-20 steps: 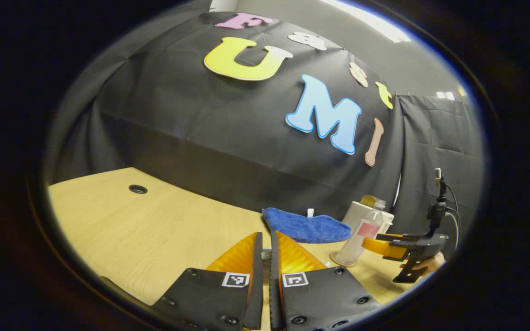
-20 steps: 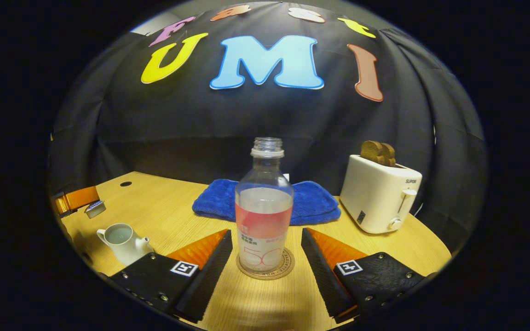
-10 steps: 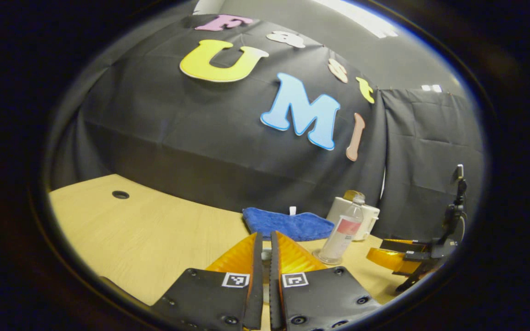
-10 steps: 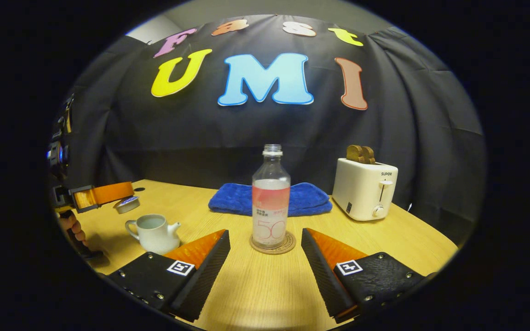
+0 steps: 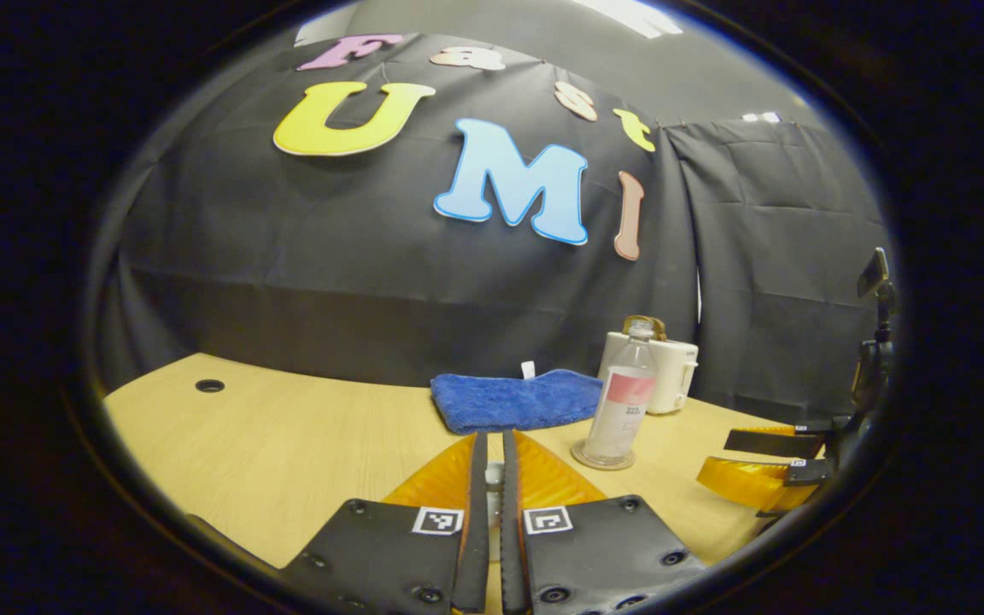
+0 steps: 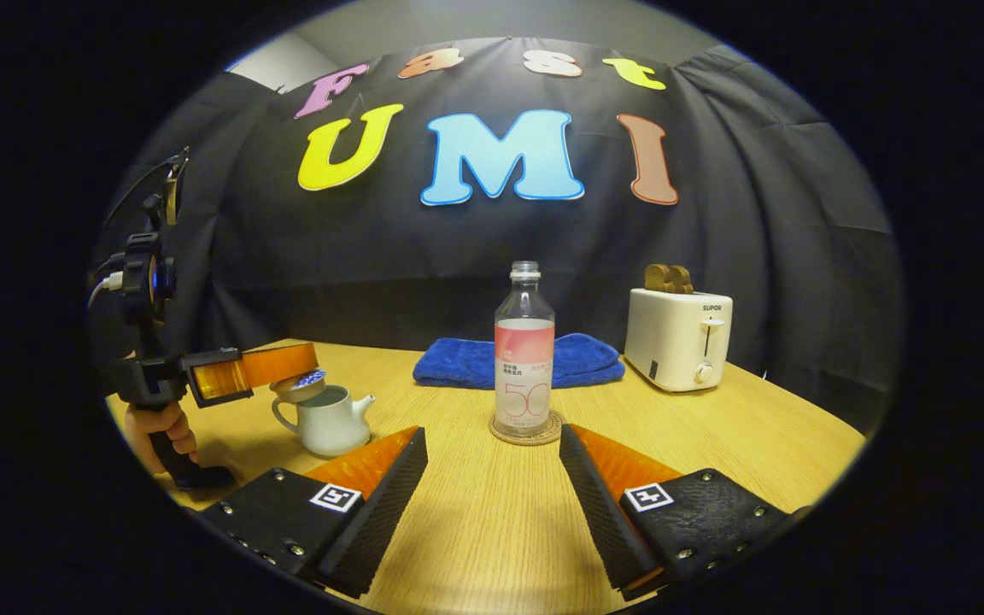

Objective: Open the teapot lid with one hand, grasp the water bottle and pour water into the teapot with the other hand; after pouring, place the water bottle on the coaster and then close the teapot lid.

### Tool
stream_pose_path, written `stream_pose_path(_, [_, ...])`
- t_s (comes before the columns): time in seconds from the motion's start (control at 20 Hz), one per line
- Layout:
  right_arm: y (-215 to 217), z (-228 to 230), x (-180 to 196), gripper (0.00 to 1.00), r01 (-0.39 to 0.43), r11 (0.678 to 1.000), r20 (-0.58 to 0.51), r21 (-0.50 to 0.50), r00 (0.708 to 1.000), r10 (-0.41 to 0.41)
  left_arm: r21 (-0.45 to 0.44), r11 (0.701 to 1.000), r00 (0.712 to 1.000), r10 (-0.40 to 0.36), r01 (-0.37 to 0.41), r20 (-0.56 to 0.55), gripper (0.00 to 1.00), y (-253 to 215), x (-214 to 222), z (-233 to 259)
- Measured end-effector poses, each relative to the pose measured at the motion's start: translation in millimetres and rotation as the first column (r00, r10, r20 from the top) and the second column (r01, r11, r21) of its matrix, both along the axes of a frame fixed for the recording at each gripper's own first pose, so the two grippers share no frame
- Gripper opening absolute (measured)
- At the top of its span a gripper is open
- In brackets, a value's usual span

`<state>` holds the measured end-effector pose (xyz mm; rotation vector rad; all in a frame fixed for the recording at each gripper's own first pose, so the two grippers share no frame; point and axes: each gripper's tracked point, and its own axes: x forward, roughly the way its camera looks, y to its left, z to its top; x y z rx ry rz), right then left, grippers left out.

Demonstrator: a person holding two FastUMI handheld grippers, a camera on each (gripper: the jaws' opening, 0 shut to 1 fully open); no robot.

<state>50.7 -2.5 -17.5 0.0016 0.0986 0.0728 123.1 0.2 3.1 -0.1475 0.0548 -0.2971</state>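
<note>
The clear water bottle (image 6: pixel 524 350) stands upright on the round coaster (image 6: pixel 530 431), uncapped and partly full. My right gripper (image 6: pixel 492 437) is open, a short way back from it with nothing between the fingers. At the left sits the white teapot (image 6: pixel 331 420), its mouth open. My left gripper (image 6: pixel 311 366) is shut on the teapot lid (image 6: pixel 300 386), holding it tilted just over the pot's rim. In the left gripper view my left gripper (image 5: pixel 493 440) shows shut, a small pale bit of the lid (image 5: pixel 494 471) between its fingers. The bottle (image 5: pixel 623 397) and right gripper (image 5: pixel 765 457) lie to its right.
A folded blue cloth (image 6: pixel 519 360) lies behind the bottle. A white toaster (image 6: pixel 680 337) with toast stands at the back right. A hand (image 6: pixel 155 427) holds the left gripper's grip at the wooden table's (image 6: pixel 492 521) left edge. A cable hole (image 5: pixel 209 385) is in the far tabletop.
My right gripper has drawn back from the bottle, which stays on the coaster. My left gripper has carried the lid rightward and down to just over the teapot.
</note>
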Motion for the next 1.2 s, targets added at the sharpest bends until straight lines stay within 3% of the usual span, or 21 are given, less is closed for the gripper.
stream_pose_path(0.25, [-3,7,-13,0.96,0.04,0.998,0.041,-0.04,0.998,-0.038,0.045,0.999,1.0,0.007,-0.006,-0.01,0.12,-6,14,-5])
stream_pose_path(0.45, [4,5,-17,0.96,0.023,0.996,0.039,-0.086,0.999,-0.02,0.063,0.998,0.999,0.013,-0.011,-0.033,0.12,-12,22,-12])
stream_pose_path(0.9, [-1,4,-16,0.96,0.01,1.0,0.024,-0.001,1.0,-0.01,0.09,0.995,0.997,0.056,-0.051,-0.049,0.12,-15,24,-19])
stream_pose_path(1.2, [4,7,-19,0.96,0.006,0.999,0.044,-0.041,0.999,-0.004,0.116,0.991,0.997,0.073,-0.068,-0.034,0.19,-19,21,-14])
